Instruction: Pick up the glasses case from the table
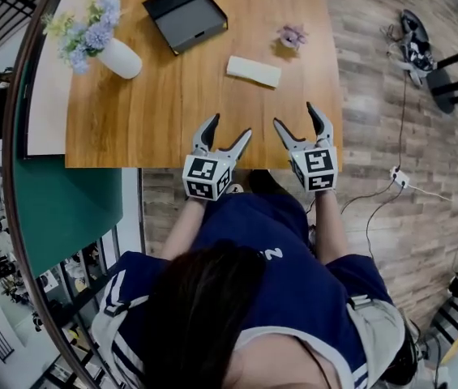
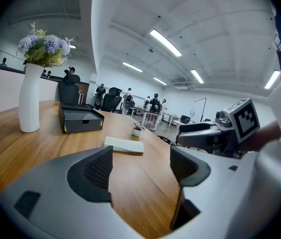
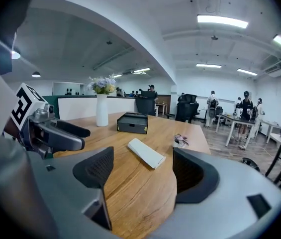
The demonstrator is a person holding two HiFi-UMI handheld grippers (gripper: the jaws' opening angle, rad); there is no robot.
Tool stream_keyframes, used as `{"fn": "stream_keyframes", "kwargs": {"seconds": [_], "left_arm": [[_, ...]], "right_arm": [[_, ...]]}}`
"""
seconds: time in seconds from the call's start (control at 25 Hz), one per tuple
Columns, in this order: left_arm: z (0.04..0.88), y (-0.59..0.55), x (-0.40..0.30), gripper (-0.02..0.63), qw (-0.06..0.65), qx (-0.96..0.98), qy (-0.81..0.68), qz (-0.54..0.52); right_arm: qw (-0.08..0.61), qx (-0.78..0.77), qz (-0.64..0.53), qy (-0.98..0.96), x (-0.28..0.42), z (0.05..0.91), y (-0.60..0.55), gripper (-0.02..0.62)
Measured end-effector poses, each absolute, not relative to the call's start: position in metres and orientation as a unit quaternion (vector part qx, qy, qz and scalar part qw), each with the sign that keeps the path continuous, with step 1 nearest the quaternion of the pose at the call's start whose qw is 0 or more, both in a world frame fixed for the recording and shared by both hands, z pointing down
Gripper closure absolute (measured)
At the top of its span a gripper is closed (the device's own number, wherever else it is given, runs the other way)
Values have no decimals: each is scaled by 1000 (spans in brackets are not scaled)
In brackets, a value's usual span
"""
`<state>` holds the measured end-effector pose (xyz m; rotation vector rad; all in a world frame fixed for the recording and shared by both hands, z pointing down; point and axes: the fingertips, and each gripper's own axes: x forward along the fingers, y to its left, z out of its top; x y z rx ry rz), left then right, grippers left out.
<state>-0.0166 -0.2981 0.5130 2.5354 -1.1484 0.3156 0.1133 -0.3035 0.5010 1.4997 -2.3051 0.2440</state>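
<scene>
The glasses case [image 1: 254, 70] is a flat white oblong lying on the wooden table [image 1: 164, 112], right of centre; it also shows ahead of the jaws as the glasses case [image 2: 124, 144] and glasses case [image 3: 146, 153]. My left gripper [image 1: 229, 132] hovers over the table's near edge, open and empty. My right gripper [image 1: 297, 121] is beside it, also open and empty, with the case a short way beyond it. In the gripper views, the left gripper [image 2: 141, 171] and right gripper [image 3: 142, 171] have only bare wood between their jaws.
A black tray-like box [image 1: 185, 14] sits at the back of the table. A white vase of purple flowers [image 1: 107, 45] stands at the left, a small potted plant [image 1: 293, 36] at the right. Cables and a power strip [image 1: 399, 177] lie on the floor to the right.
</scene>
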Motion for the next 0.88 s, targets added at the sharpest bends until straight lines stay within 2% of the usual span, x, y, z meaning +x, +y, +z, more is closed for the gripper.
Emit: {"fn": "stream_keyframes", "kwargs": {"seconds": [0.44,0.88], "left_arm": [[514,-325,-30,252,174,863,-462,109],[524,-337,-62,252,197,811,-540,109]], "right_arm": [[292,398,63,-867,96,520,-389,236],[376,300,104,-870,72,580,-449,229]]}}
